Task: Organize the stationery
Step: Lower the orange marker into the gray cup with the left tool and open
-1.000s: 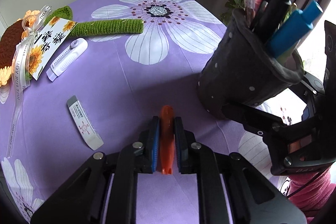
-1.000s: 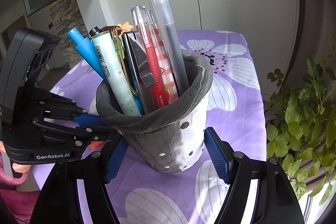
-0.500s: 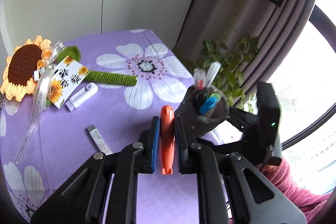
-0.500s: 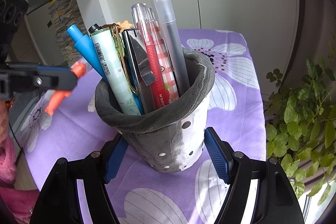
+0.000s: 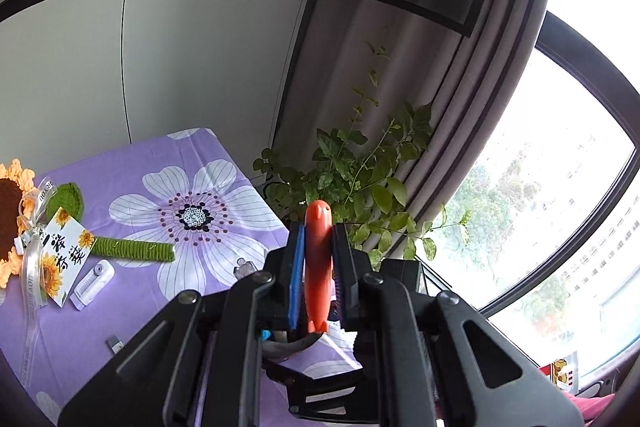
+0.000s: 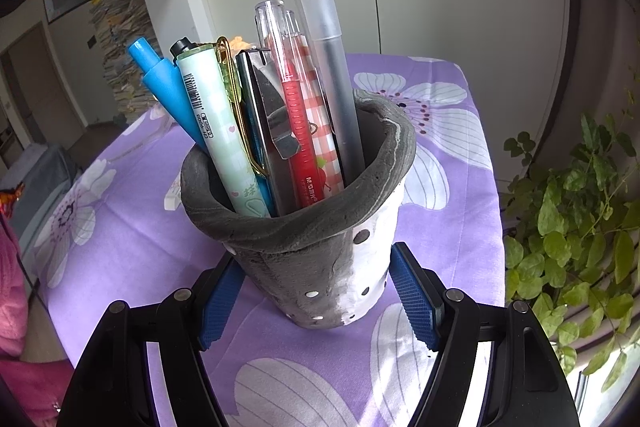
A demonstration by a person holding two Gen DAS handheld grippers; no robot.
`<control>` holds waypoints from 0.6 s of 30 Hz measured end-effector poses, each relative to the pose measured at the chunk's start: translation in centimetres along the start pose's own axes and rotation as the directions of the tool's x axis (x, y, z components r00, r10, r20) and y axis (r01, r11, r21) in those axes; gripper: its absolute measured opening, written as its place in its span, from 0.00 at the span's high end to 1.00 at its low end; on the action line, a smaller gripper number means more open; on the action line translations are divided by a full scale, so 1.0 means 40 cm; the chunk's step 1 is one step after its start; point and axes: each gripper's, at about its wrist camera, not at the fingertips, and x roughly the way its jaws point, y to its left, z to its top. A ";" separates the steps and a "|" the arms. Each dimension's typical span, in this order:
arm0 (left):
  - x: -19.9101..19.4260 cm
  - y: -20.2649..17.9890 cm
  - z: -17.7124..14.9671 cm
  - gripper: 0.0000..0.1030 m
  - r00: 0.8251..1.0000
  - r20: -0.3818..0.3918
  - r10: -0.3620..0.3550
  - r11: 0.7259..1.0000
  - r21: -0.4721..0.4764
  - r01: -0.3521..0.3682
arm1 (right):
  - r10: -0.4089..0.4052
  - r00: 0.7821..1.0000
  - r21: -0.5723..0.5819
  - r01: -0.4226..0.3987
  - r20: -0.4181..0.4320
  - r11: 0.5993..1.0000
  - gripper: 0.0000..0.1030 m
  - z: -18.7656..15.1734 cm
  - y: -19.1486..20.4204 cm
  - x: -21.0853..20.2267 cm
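Two claws working: we are clamping the left claw (image 5: 318, 267) on the orange pen (image 5: 318, 267), raised above the pen holder (image 6: 320, 247); the right claw (image 6: 320, 303) is bracing that holder on the bench (image 6: 120, 247). We should be lowering the pen upright into the holder's open gap.

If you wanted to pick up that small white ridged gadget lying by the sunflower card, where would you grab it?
Across the narrow middle of the small white ridged gadget, coming straight down: it lies flat on the purple flowered tablecloth, with both long sides free.

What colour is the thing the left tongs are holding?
Orange: the pen-like thing shows best in the left wrist view.
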 end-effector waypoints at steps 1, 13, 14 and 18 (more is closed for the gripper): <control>0.010 0.010 -0.003 0.89 1.000 0.000 -0.006 1.000 -0.015 0.006 | 0.001 1.000 0.001 -0.001 0.000 1.000 0.28 0.000 -0.002 0.000; 0.034 0.039 -0.038 0.89 0.999 0.034 -0.032 0.998 -0.050 0.034 | 0.003 1.000 0.003 -0.003 0.001 1.000 0.28 0.000 -0.006 0.001; 0.033 0.039 -0.042 0.89 0.999 0.034 -0.031 0.998 -0.045 0.033 | 0.003 1.000 0.003 -0.003 0.001 1.000 0.28 0.000 -0.006 0.001; 0.024 0.037 -0.055 0.89 0.999 0.032 -0.015 1.000 -0.025 0.016 | 0.000 1.000 0.001 0.000 0.001 1.000 0.28 0.000 -0.005 0.001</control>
